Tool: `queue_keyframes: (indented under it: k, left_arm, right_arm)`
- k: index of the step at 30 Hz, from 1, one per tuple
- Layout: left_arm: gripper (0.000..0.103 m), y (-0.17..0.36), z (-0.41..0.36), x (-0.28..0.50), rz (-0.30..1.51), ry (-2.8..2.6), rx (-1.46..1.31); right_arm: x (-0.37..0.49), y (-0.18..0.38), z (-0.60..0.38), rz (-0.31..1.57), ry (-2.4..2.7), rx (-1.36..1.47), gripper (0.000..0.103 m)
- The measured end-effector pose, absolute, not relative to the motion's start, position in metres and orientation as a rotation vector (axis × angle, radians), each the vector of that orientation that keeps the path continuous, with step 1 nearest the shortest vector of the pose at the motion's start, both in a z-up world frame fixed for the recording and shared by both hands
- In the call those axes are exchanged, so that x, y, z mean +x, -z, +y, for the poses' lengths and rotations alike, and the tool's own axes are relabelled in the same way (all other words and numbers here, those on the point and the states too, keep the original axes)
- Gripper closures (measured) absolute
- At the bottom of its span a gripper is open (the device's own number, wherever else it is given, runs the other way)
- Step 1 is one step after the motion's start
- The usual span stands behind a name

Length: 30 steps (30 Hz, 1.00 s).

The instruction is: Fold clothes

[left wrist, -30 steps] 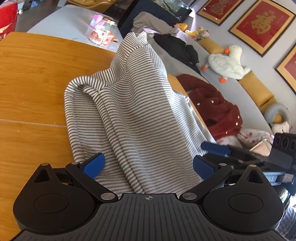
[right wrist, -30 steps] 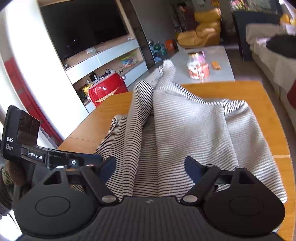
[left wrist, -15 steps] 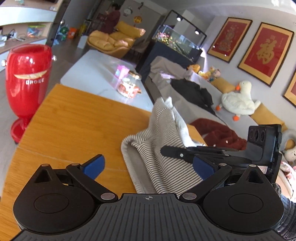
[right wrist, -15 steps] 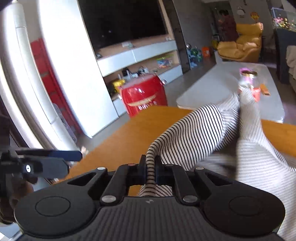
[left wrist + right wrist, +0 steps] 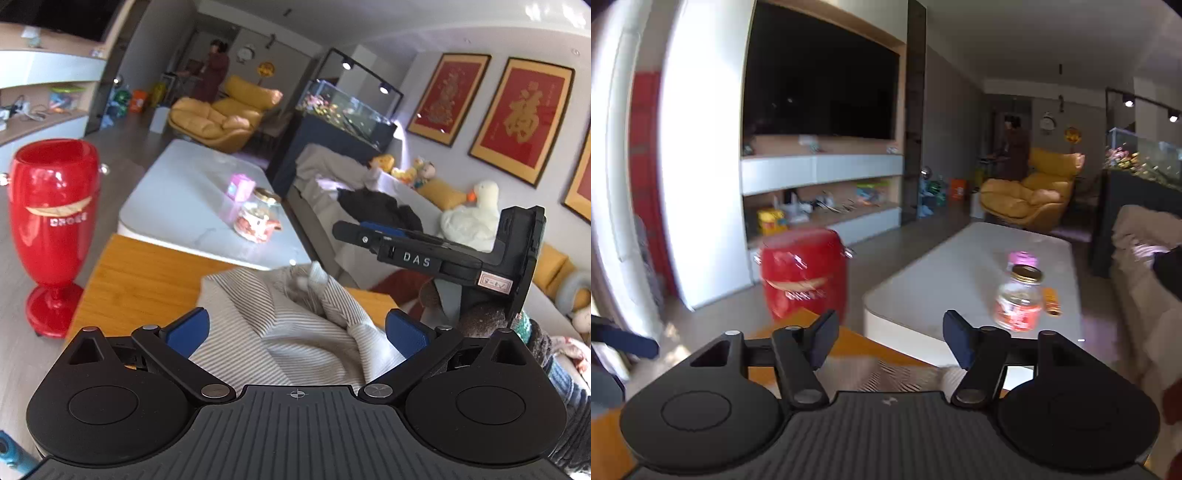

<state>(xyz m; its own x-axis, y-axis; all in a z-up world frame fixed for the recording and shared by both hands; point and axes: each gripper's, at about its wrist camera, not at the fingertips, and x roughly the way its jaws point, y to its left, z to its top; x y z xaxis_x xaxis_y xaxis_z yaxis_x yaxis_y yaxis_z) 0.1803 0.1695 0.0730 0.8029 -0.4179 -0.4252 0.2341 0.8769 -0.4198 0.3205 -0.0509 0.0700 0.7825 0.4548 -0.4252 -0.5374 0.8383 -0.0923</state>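
Observation:
A grey-and-white striped garment [image 5: 280,328] lies bunched on the wooden table [image 5: 147,280], just ahead of my left gripper [image 5: 295,328], which is open and empty above it. My right gripper [image 5: 886,339] is open and empty, raised above the table's far edge; a blurred strip of the striped garment [image 5: 886,376] shows just below its fingers. In the left wrist view the right gripper [image 5: 354,230] hangs in the air above and to the right of the garment.
A red goblet-shaped stool [image 5: 55,229] stands left of the table. A white coffee table [image 5: 192,206] with a glass jar [image 5: 256,219] lies beyond. A sofa [image 5: 369,192] with clothes and plush toys is on the right.
My right gripper opened and let go of the striped garment, then lifted away. The garment dropped into a heap on the table. Both views tilted upward.

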Motion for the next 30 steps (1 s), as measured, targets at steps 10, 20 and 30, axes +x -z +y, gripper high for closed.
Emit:
queue_keyframes:
  k: [10, 20, 30]
  left_arm:
    - [0.000, -0.019, 0.059, 0.257, 0.657, 0.548, -0.299]
    - [0.000, 0.041, 0.047, 0.272, 0.861, 0.546, -0.234]
    - [0.000, 0.034, 0.083, 0.209, 0.904, 0.588, -0.174]
  right_arm:
    - [0.321, 0.003, -0.077, 0.413, -0.259, -0.612, 0.094]
    - [0.365, 0.026, -0.136, 0.562, -0.134, -0.459, 0.095]
    - [0.296, 0.007, -0.183, 0.750, -0.381, -0.186, 0.097]
